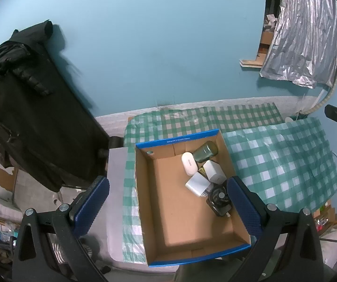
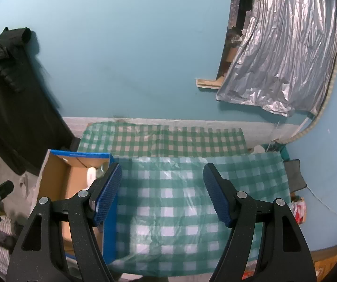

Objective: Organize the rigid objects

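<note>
- Teal wall (image 2: 133, 58) behind, green checked tablecloth (image 2: 168, 199) over the table, and as far as I can see nothing loose is lying on the cloth in either view.
- Everything rigid already sits in the cardboard box (image 1: 166, 202) with the blue rim: dark green jar (image 1: 204, 154) on its side at the far right corner, white oval case (image 1: 188, 163) beside it, two white charger blocks (image 1: 212, 172) touching each other, and a small black fan (image 1: 219, 199) nearest you. They're all bunched along the box's right wall; the left half of the floor is bare.
- Key relation: the pile lies ahead of and below your left gripper (image 1: 168, 199), off toward its right finger (image 1: 243, 209), which looks like it hangs right over the fan. The box's long axis runs away from you, roughly in line with that gripper.
- Your left gripper is spread wide, nothing between the pads, tilted down steeply over the box.
- Your right gripper (image 2: 162, 192) is also spread and empty, pitched down over bare cloth; the box is off to its left, partly behind its left finger (image 2: 107, 192).
- So the left hand is clearly nearer. My guess is the job's nearly done, or the next move is tidying the pile.
- If you go for the fan, shift the left gripper right first, or you'll straddle the box wall.
</note>
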The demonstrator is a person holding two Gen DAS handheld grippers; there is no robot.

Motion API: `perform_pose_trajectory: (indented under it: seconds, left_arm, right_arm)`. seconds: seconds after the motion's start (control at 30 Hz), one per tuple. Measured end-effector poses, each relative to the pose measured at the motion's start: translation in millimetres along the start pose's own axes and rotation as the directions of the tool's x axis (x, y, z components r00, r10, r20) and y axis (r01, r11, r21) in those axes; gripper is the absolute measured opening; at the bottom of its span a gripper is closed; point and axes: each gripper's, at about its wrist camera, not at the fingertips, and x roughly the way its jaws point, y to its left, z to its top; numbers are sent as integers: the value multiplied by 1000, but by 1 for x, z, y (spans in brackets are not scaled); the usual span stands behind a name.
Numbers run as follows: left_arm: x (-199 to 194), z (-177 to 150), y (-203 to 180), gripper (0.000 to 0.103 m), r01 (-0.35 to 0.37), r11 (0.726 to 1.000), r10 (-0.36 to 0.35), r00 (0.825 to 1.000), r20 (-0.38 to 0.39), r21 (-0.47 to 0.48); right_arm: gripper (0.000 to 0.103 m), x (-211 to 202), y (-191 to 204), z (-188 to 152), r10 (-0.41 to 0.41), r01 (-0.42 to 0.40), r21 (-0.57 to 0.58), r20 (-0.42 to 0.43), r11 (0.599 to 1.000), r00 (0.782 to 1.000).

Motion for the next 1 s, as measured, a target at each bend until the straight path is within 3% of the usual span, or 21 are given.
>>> perform_pose_trajectory:
  seconds: [1.0]
  left_arm:
    - [6, 2, 1, 101, -7, 1000, 7, 1000, -18, 8]
  right_arm:
    - [72, 5, 3, 2, 6, -6, -12, -12, 1000, 1000]
